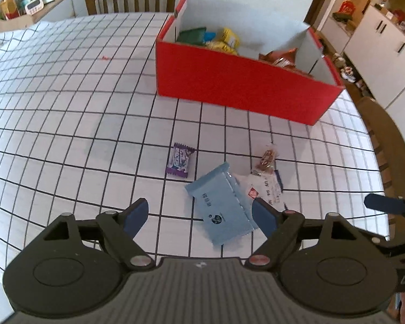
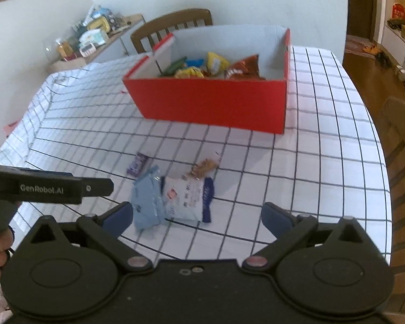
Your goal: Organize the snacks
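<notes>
Left hand-held gripper (image 1: 199,217) spread wide, straddling blue packet (image 1: 221,206); right hand-held gripper (image 2: 198,217) spread, hovering.

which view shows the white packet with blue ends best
The right wrist view: the white rectangular plastic packet with blue ends lies almost fully exposed, though blurred. In the left wrist view the light blue flat foil packet and the left gripper's finger cover part of it.

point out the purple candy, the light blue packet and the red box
purple candy (image 1: 180,161), left wrist view, middle of the wrapper
light blue packet (image 1: 220,207), left wrist view, centre of its face
red box (image 1: 237,81), left wrist view, front wall
</notes>
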Tool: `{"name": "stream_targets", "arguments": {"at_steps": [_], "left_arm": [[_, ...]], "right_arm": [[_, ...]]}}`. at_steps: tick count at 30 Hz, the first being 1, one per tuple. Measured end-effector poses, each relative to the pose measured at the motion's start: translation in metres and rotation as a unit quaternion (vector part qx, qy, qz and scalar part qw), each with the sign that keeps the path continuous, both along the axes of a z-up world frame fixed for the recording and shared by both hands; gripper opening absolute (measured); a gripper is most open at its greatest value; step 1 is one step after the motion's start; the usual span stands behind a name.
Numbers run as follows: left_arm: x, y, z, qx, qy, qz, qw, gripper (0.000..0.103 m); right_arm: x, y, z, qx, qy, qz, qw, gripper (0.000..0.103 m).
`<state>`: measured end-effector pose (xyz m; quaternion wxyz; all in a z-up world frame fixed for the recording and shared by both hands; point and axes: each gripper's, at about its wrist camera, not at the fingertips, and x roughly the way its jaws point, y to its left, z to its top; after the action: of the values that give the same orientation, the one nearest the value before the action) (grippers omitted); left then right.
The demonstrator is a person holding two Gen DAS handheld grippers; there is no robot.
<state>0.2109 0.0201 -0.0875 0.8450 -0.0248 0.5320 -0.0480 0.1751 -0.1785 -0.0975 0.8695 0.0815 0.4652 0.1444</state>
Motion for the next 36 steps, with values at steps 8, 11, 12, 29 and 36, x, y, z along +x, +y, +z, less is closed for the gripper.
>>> {"name": "stream_targets", "arguments": {"at_steps": [8, 11, 12, 29, 36], "left_arm": [[0.031, -0.006, -0.03, -0.029, 0.046, 0.033, 0.998, 0.084], [0.04, -0.008, -0.041, -0.035, 0.063, 0.041, 0.9966, 0.083], [0.042, -0.009, -0.045, -0.038, 0.067, 0.044, 0.996, 0.083], [0.051, -0.004, -0.067, -0.078, 0.088, 0.086, 0.9894, 0.054], [0.048, 0.008, -0.064, -0.064, 0.076, 0.088, 0.9912, 0.048]], "right_arm": [[0.008, -0.005, -0.017, -0.004, 0.021, -0.011, 1.0, 0.098], [0.01, -0.006, -0.021, -0.006, 0.027, -0.011, 1.0, 0.097], [0.011, -0.006, -0.023, -0.007, 0.029, -0.012, 0.999, 0.097], [0.027, 0.0, -0.039, -0.016, 0.053, -0.004, 0.998, 0.094], [0.035, 0.013, -0.044, -0.025, 0.058, 0.007, 0.998, 0.092]]}}
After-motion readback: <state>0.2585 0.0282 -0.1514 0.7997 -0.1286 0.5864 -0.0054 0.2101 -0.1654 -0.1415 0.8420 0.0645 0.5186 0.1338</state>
